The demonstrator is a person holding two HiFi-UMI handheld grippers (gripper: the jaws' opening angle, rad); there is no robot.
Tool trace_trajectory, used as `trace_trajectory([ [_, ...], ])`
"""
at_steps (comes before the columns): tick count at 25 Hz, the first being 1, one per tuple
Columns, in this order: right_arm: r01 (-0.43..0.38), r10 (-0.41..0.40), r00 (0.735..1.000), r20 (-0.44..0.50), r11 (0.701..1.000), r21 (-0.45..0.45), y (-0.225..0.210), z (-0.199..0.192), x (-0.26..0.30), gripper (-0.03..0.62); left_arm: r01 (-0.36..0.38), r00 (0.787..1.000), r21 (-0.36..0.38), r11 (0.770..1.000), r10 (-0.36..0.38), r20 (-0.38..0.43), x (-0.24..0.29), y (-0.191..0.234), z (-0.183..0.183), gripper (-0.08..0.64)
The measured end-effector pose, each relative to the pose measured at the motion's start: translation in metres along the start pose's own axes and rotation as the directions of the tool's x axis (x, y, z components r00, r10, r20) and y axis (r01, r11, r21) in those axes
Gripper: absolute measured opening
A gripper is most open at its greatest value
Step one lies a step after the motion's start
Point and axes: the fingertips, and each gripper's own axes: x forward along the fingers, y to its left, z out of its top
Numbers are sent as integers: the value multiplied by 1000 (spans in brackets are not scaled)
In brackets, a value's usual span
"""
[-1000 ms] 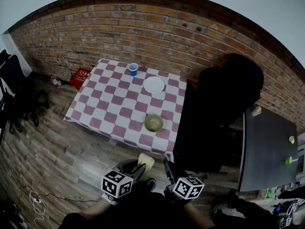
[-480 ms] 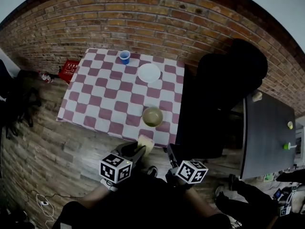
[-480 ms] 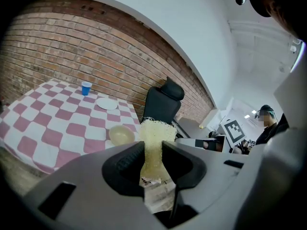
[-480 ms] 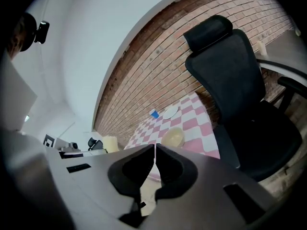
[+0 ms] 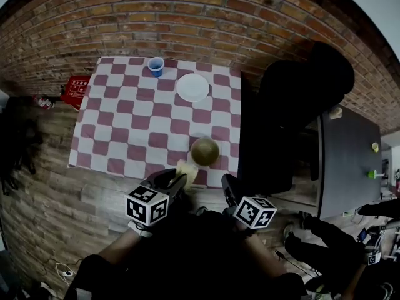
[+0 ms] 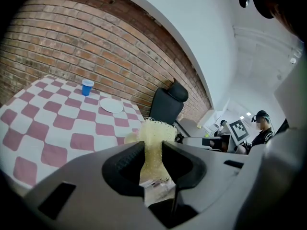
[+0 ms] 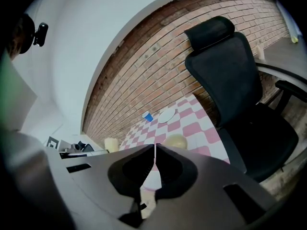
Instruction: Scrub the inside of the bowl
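In the head view the left gripper (image 5: 177, 181) is sitting low and just left of centre. Its own view is showing its jaws pinching a pale yellow sponge (image 6: 154, 133), which is sticking up past the tips. The right gripper (image 7: 155, 147) is sitting low and just right of centre in the head view, its jaws pressed together tip to tip. The bowl (image 5: 205, 150), olive-tan, is standing upright at the middle of the frame. It is sitting near the lower edge of a table (image 5: 125, 124) covered in a pink-and-white checked cloth. The sponge's tip is appearing just below and left of the bowl in the picture; whether they are touching I cannot tell. A white plate (image 5: 192, 87) and a blue cup (image 5: 155, 65) are standing toward the upper centre, well apart from the bowl. A black office chair (image 5: 300, 99) is filling the area right of centre, beside the table. A brick wall (image 5: 187, 17) is running across the top.
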Motion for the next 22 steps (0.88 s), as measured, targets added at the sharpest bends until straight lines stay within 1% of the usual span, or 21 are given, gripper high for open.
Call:
trace_trajectory([
  [4, 22, -21, 1000, -23, 1000, 6, -3, -4, 13, 32, -6, 999, 6, 1000, 7, -34, 10, 25, 2, 115],
  [8, 40, -41, 999, -33, 998, -40, -21, -4, 30, 32, -13, 998, 18, 1000, 14, -63, 24, 36, 5, 115],
  [12, 79, -83, 995, -51, 994, -77, -46, -3, 47, 34, -58, 996, 45, 997, 60, -63, 35, 43, 11, 115],
  [15, 60, -67, 994, -83, 995, -80, -58, -2, 60, 34, -95, 994, 74, 993, 99, -49, 47, 45, 21, 115],
  [17, 47, -55, 993, -108, 996, -75, -66, -3, 69, 34, -119, 991, 117, 986, 126, -55, 57, 46, 25, 115],
  [19, 42, -51, 990, -133, 997, -72, -77, -6, 75, 34, -147, 984, 192, 970, 162, -68, 69, 49, 29, 115],
  [20, 38, -48, 989, -140, 997, -70, -82, -6, 78, 35, -164, 979, 240, 957, 187, -77, 75, 52, 30, 115],
  [22, 26, -35, 989, -146, 998, -64, -88, -6, 85, 35, -196, 964, 345, 918, 245, -102, 89, 62, 31, 115],
])
